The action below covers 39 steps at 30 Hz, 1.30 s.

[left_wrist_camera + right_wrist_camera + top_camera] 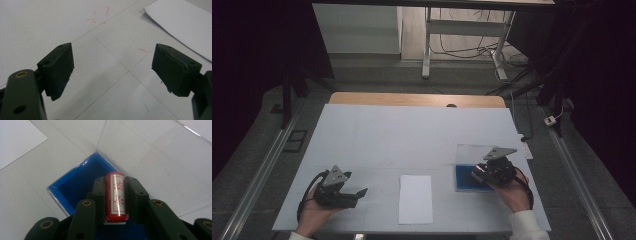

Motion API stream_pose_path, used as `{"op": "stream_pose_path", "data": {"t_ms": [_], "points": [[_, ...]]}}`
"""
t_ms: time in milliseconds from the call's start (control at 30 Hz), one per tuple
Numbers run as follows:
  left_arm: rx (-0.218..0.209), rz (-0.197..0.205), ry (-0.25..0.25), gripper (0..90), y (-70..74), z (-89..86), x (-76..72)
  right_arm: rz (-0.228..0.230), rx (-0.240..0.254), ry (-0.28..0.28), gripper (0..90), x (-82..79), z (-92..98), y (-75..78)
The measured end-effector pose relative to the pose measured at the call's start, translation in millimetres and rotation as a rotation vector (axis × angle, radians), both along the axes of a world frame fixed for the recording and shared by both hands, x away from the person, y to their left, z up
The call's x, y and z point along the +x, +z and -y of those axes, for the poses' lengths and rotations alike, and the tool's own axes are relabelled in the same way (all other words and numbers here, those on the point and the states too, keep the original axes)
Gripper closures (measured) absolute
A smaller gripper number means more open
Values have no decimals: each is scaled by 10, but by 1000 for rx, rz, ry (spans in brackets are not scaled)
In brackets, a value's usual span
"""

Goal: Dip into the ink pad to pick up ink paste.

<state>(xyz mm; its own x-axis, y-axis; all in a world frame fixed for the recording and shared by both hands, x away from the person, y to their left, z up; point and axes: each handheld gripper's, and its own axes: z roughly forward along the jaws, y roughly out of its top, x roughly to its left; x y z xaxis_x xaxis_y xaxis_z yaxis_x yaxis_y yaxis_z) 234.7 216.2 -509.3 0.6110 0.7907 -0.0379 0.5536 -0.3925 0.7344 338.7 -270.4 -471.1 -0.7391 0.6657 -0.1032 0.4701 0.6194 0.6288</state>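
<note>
The right hand-held gripper [115,200] is clenched on a red cylindrical stamp [116,195], a white label with red characters running along its side; the stamp sits between the two jaws and points down toward a blue ink pad [75,186] that lies in an open clear box [150,152], whose transparent lid stands up behind it; in the high view that gripper [479,174] hangs over the near part of the pad [462,179] at the right of the surface [412,130]. Whether the stamp's face touches the ink I cannot tell. The step in hand looks like inking the stamp. The left hand-held gripper [112,67] is released, jaws wide apart with nothing between them, held low over the white surface [50,25] near faint red marks [100,13]; a white sheet of paper [415,198] lies between the two grippers, just to the right of the left one [357,194]. The next move likely calls for lifting the stamp straight off the pad, carrying it across to the sheet and pressing it down squarely; the free gripper could steady the paper's edge.
</note>
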Motion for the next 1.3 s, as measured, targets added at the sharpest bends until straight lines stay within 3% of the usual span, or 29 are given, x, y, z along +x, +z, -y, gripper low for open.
{"op": "stream_pose_path", "data": {"t_ms": [733,1300], "points": [[-1,-4,-6,181,-4,12,-7,-17,0,-12,709,17,1,-41],[-1,2,-2,181,4,0,-12,1,13,-12,710,-4,16,-78]]}}
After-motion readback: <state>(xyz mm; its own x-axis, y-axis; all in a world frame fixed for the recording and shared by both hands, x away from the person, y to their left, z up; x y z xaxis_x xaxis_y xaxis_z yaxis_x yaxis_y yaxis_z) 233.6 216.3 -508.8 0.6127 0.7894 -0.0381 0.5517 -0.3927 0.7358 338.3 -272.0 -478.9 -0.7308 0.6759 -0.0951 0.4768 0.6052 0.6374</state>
